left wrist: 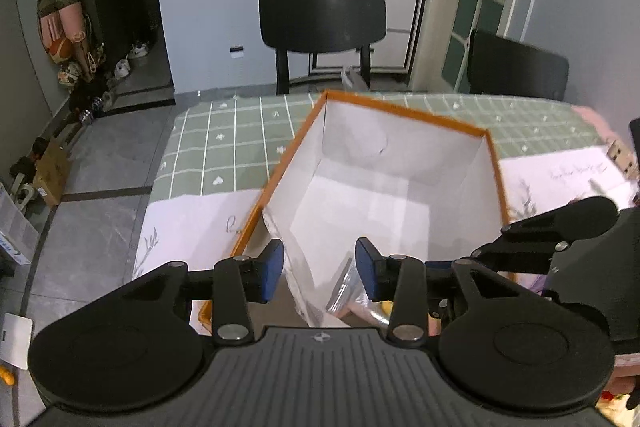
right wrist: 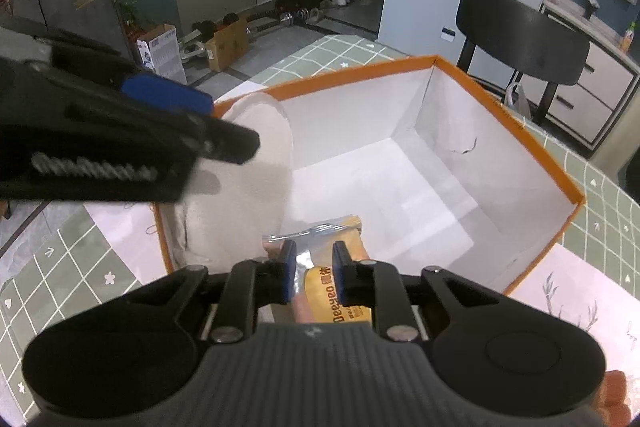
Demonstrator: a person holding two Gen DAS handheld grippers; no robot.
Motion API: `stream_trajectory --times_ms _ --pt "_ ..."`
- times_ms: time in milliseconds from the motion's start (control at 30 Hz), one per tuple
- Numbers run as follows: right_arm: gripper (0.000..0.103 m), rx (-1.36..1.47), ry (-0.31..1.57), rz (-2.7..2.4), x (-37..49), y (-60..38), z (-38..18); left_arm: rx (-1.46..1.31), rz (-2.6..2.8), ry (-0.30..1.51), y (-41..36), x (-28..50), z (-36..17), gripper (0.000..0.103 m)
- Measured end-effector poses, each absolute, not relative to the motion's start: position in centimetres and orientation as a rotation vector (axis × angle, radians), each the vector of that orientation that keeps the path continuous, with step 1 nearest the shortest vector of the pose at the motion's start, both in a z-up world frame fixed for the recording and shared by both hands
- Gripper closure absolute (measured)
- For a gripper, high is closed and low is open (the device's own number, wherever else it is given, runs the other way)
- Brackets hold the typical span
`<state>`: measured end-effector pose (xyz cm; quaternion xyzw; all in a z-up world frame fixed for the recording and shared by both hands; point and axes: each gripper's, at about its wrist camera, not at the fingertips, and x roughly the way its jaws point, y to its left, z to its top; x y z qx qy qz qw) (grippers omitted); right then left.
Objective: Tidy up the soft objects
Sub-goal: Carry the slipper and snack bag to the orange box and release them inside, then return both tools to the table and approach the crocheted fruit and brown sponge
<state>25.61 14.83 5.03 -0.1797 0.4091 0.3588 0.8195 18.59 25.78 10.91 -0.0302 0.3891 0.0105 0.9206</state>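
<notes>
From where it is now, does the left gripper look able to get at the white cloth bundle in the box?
Probably yes. The left gripper hangs open above the orange-rimmed box, right by the white cloth bundle leaning on the near wall. The right gripper, with its snack packet, sits beside it, not across.

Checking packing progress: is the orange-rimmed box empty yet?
Not empty: the box holds a white pouch and a snack packet, floor otherwise bare.
</notes>
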Motion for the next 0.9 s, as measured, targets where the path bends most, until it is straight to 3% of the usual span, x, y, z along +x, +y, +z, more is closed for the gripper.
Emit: stream_trajectory --times_ms 367,533,900 --pt "0.084 -0.393 0.817 0.749 23.8 13.1 7.3 -0.032 0.008 0.732 24.2 16.6 13.4 0.054" --pt "0.079 -0.398 0.788 0.741 22.8 11.8 8.5 -0.014 0.022 0.678 23.2 15.6 14.2 0.036" --pt "0.072 -0.368 0.729 0.727 19.6 4.8 11.4 0.051 0.024 0.604 20.2 14.0 15.0 0.028"
